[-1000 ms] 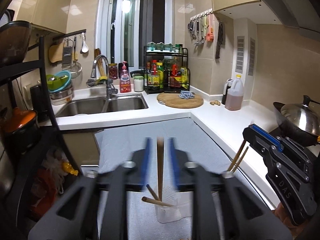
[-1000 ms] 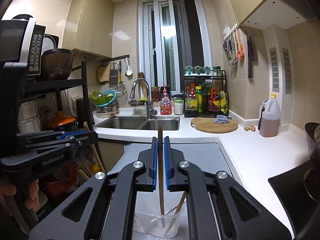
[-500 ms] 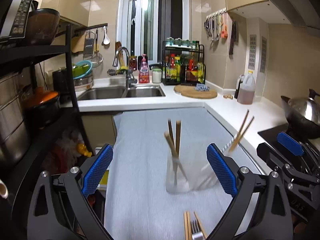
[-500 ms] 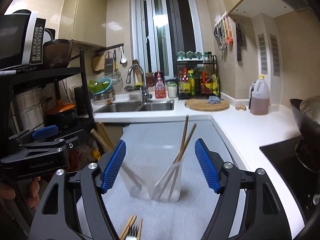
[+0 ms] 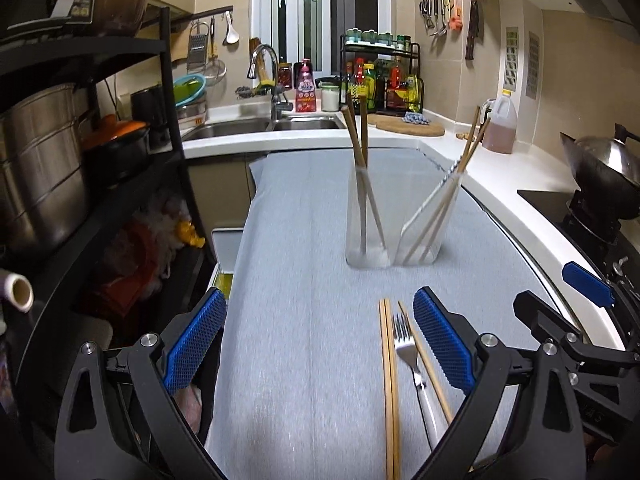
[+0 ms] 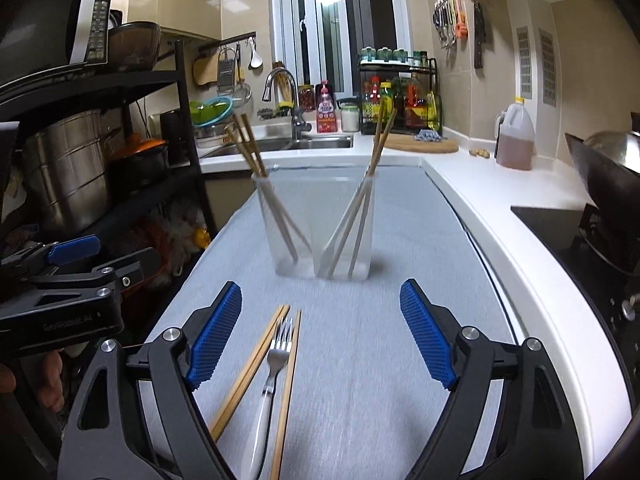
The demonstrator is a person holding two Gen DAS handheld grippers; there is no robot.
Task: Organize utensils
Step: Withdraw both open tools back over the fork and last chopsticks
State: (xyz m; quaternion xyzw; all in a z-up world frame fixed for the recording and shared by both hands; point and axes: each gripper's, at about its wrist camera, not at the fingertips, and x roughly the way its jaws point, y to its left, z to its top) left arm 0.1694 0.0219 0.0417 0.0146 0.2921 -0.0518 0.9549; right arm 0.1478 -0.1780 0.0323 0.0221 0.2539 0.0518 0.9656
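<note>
Fork (image 6: 276,356) between spread hand-held grippers.

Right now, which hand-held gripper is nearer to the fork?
Left: the fork lies beside its right finger. The right has it near its left finger, slightly farther.

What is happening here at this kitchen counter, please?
A person is sorting utensils with two handheld grippers. The left gripper and the right gripper both hover over the grey mat with jaws wide open and empty. Two clear plastic cups stand side by side, each holding a pair of wooden chopsticks. Lying on the mat are a silver fork with a white handle and three loose wooden chopsticks beside it.
</note>
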